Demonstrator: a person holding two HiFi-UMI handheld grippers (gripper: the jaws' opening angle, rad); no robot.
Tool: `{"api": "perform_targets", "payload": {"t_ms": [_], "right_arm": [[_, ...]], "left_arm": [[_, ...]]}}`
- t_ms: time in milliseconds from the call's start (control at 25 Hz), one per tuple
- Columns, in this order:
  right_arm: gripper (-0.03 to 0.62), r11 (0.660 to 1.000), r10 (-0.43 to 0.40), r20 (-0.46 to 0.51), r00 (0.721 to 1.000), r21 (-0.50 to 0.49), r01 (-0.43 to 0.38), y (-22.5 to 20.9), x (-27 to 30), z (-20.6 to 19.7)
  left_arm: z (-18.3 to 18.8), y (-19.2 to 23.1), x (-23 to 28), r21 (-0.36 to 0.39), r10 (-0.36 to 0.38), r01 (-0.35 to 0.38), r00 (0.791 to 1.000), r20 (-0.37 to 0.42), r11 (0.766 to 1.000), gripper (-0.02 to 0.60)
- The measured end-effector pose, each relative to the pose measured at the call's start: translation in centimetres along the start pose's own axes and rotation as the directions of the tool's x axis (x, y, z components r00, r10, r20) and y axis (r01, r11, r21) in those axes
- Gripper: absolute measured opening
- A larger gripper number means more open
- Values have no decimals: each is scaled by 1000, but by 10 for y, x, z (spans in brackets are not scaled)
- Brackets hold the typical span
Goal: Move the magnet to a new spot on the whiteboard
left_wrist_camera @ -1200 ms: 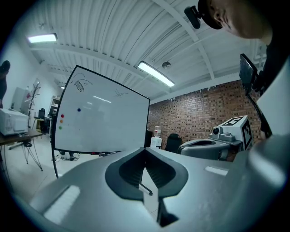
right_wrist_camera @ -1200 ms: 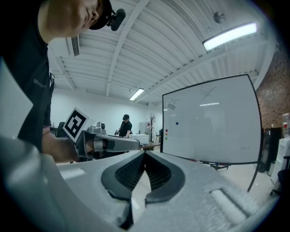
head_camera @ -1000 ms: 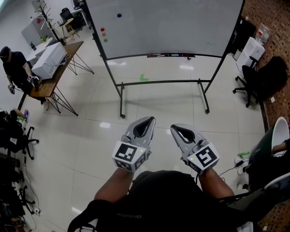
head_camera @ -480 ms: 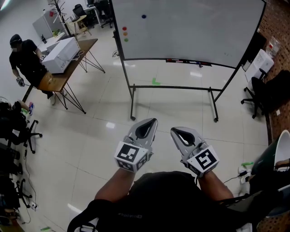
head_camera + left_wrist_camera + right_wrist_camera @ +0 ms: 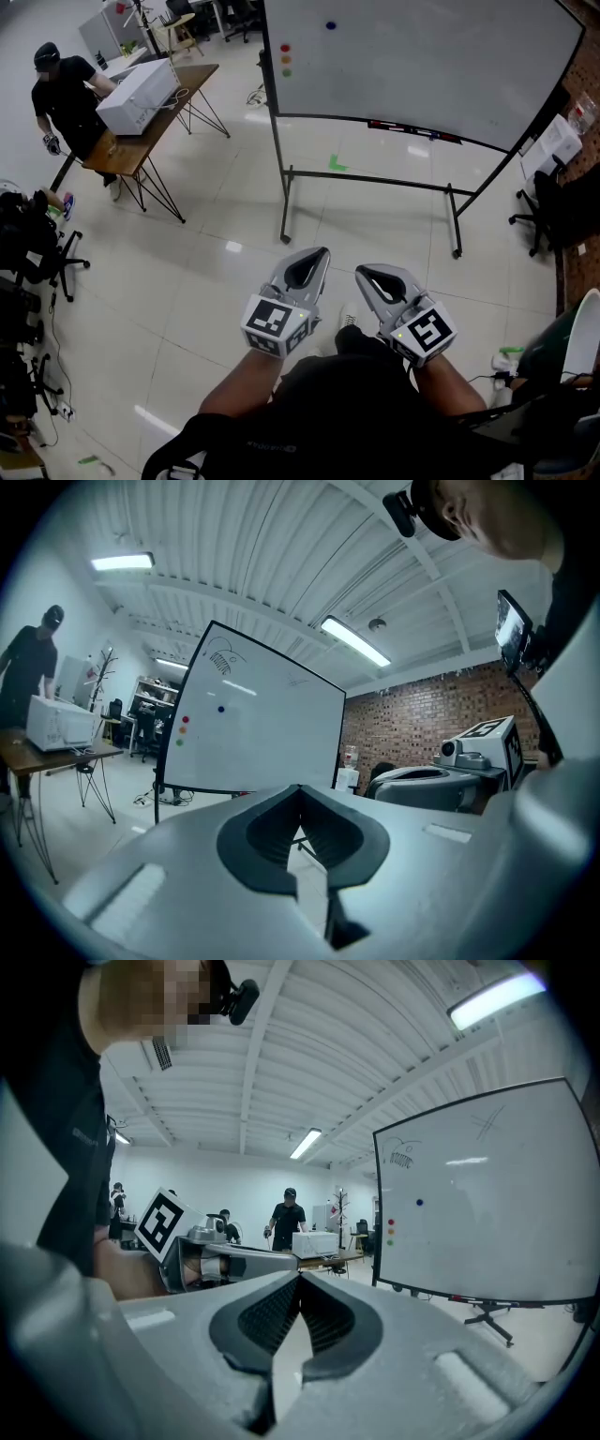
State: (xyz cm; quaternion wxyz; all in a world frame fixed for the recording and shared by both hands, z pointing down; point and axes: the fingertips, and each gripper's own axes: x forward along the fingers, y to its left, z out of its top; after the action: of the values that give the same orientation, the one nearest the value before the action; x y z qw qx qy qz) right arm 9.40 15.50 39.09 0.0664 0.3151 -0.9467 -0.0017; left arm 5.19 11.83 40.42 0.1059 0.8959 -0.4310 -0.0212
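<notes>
You haven't touched anything yet: your left tool (image 5: 317, 253) and right tool (image 5: 362, 273) are pressed together, empty, with the whiteboard (image 5: 441, 75) and its magnets (image 5: 286, 60) well ahead.

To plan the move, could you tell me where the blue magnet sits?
In the head view, the blue magnet is on the left part of the whiteboard, up and right of the red, orange and green magnets.

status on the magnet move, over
Left gripper, right gripper shut, empty. Blue magnet on whiteboard, untouched, far ahead. Nothing in the way.
</notes>
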Motion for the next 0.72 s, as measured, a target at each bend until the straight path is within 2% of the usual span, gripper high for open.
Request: {"api": "perform_targets", "payload": {"t_ms": [320,600,720], "right_arm": [[0,998,44,32,999,32,-45,-61,63,3],[0,995,99,99,990,16,-101,-141,127,32],[0,993,121,112,986,6,-122,-175,149,37]], "left_arm": [[12,61,45,26,63,-63,998,-20,998,15],[65,135,103,73,172,-174,985,34,982,15],[77,163,133,83,204,-207,978,43,975,15]]}}
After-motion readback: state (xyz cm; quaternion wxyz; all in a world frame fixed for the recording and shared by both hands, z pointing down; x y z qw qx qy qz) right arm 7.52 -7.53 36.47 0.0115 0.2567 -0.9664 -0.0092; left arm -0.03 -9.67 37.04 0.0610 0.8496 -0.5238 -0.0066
